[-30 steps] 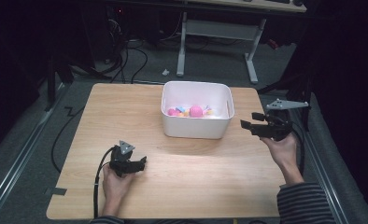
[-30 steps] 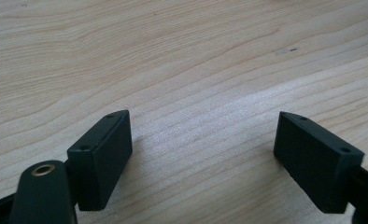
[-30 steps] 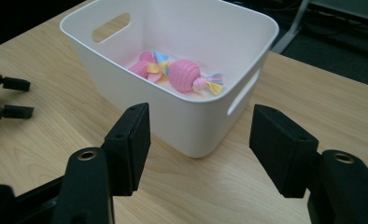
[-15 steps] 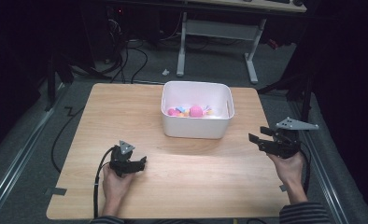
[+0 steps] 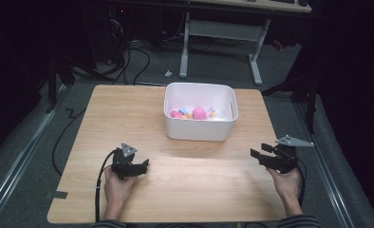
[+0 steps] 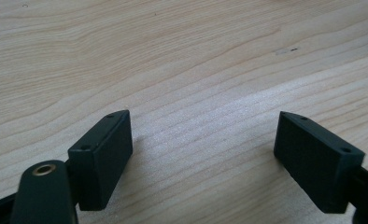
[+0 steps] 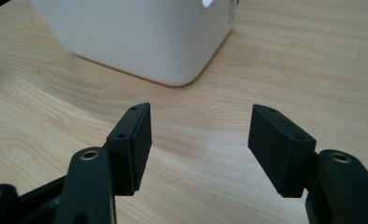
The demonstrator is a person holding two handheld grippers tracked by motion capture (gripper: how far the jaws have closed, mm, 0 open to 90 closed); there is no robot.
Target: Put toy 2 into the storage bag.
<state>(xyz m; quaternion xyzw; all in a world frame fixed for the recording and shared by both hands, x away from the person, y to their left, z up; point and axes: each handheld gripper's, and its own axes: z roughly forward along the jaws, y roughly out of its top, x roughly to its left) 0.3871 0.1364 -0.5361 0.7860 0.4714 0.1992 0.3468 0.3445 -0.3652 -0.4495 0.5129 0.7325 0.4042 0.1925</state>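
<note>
Wooden table [image 5: 128, 114]; white tub [image 5: 200, 124] of bright bits; both tools [image 5: 136, 167] [image 5: 260, 156] spread, empty.

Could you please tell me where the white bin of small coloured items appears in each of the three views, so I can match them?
High view: the white bin stands at the table's far middle, beyond both grippers.
Left gripper view: the picture holds bare wooden table past the fingers.
Right gripper view: the bin's corner sits top left, beyond the fingers.
Shared landmark: the pale wood-grain table.
</note>
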